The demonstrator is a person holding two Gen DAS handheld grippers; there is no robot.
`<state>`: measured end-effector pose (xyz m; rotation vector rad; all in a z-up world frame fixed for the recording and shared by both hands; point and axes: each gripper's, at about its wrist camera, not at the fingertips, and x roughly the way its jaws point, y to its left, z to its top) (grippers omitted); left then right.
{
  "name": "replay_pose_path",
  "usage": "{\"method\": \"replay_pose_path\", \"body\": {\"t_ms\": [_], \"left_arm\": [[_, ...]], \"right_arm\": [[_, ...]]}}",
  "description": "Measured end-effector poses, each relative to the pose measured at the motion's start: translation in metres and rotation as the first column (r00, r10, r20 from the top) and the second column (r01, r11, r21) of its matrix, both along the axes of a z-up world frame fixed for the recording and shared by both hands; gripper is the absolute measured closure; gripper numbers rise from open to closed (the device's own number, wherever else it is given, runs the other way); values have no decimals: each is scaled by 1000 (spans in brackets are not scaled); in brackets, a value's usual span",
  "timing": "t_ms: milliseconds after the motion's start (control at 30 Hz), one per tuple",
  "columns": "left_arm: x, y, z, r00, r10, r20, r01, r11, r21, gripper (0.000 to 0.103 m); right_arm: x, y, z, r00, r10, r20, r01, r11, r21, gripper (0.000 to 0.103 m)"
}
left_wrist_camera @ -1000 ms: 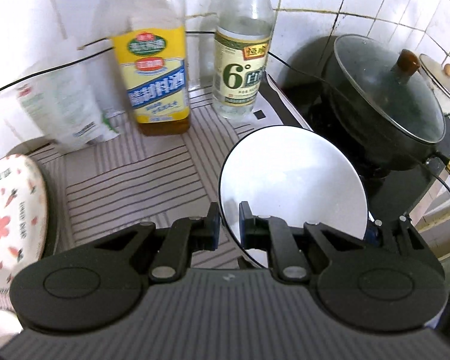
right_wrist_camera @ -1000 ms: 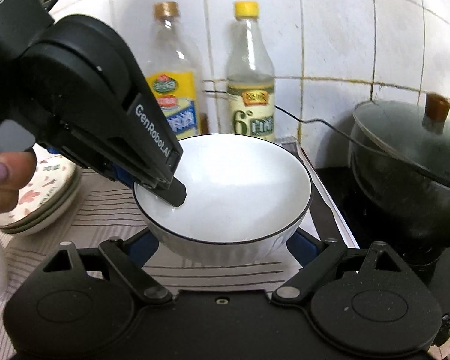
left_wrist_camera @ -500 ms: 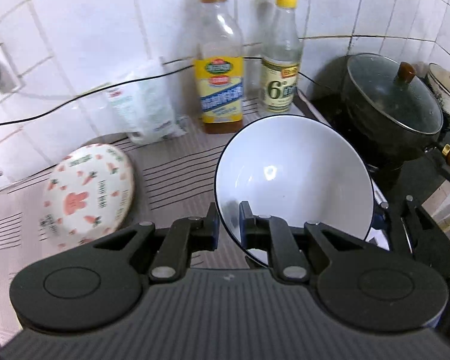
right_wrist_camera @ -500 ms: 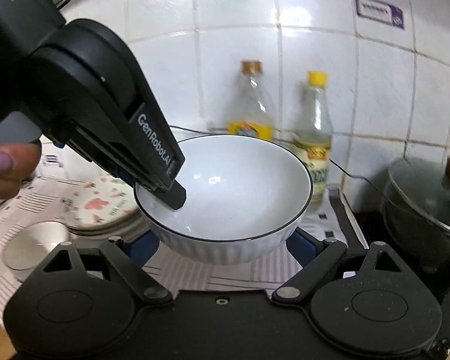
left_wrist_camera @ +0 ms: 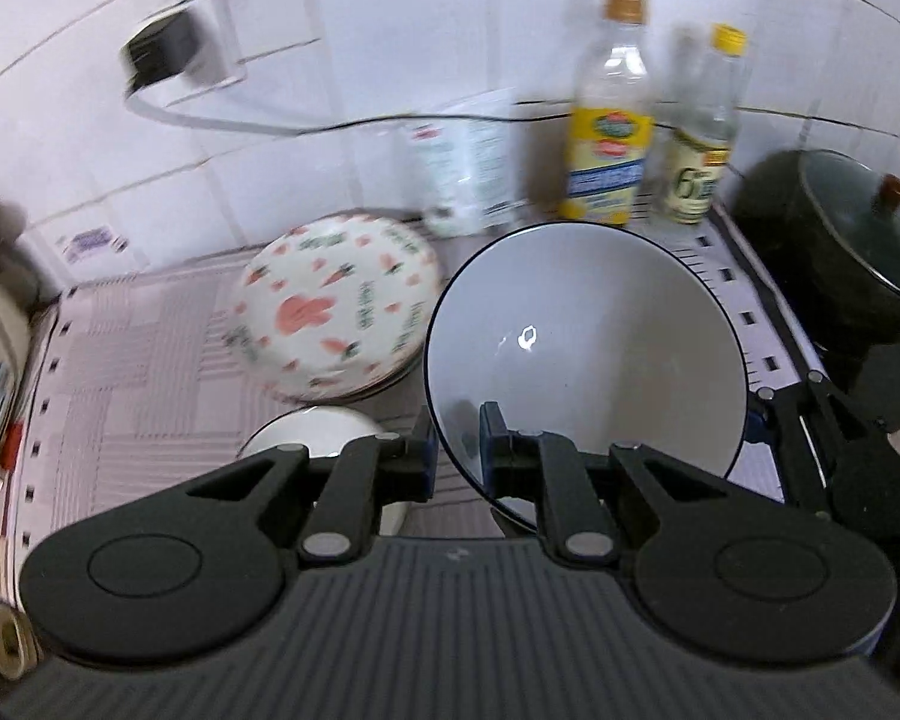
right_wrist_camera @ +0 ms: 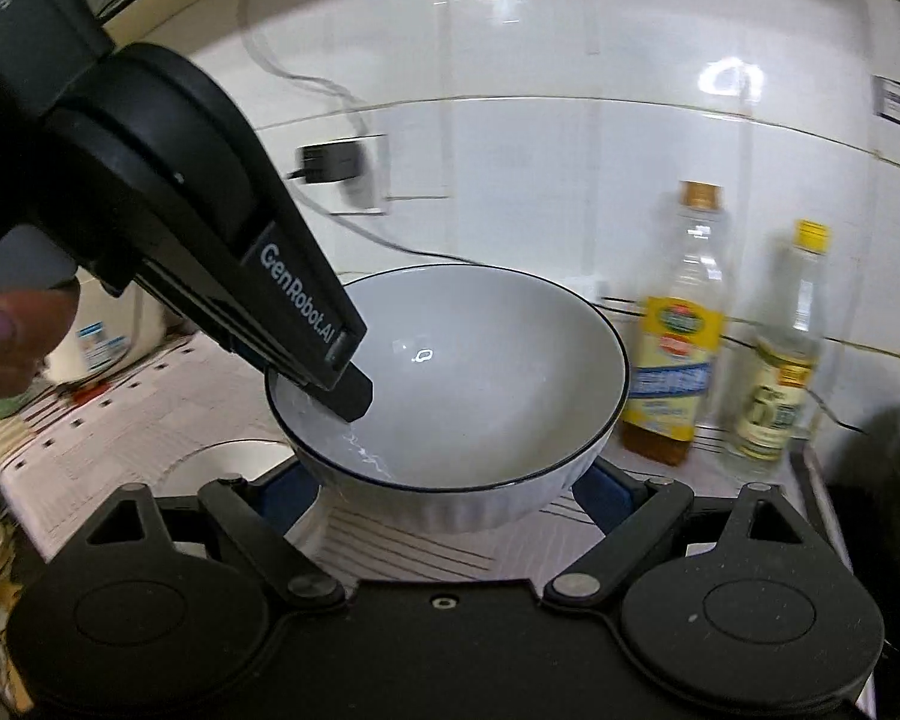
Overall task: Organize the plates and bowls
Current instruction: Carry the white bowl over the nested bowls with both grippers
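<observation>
A large white bowl with a dark rim (left_wrist_camera: 594, 348) is held in the air above the counter. My left gripper (left_wrist_camera: 457, 450) is shut on its near-left rim, one finger inside and one outside. In the right wrist view the same bowl (right_wrist_camera: 480, 384) sits between my right gripper's wide-spread fingers (right_wrist_camera: 606, 498), which hug its ribbed outer wall on both sides; the right gripper (right_wrist_camera: 444, 498) holds the bowl. The left gripper (right_wrist_camera: 354, 390) shows there pinching the rim. A stack of carrot-patterned plates (left_wrist_camera: 336, 312) lies on the counter to the left. A small white bowl (left_wrist_camera: 312, 438) sits below it.
An oil bottle (left_wrist_camera: 609, 120) and a vinegar bottle (left_wrist_camera: 699, 132) stand at the tiled back wall, with a white bag (left_wrist_camera: 468, 168) beside them. A black lidded pot (left_wrist_camera: 840, 246) stands at the right. A plug and cable (left_wrist_camera: 162, 54) hang on the wall. Striped cloth (left_wrist_camera: 126, 360) covers the counter.
Both grippers have lifted the white bowl and carried it left. The bottles and pot have slid right in view; the patterned plates and the small bowl have come closer.
</observation>
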<state>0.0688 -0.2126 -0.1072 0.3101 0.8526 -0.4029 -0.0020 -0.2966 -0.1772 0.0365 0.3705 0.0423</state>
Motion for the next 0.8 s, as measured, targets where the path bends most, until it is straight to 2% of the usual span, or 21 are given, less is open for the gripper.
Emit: {"method": "replay_pose_path", "body": {"t_ms": [267,400,800], "left_arm": [[18,57,-19,990,126,-56,-127,992,-5,91],[28,75,-29,982,170,-77,-169,985,16,91],[64,98,-54,952,229,-203,-223,973,54,89]], "right_arm": [[25,43,-6,988,144,-54,-144,990,4,9],[42,61,-10,976,201,-89,-202,979,-6,9],[79,94,-24,927,312,-209,-320,947,-4,9]]}}
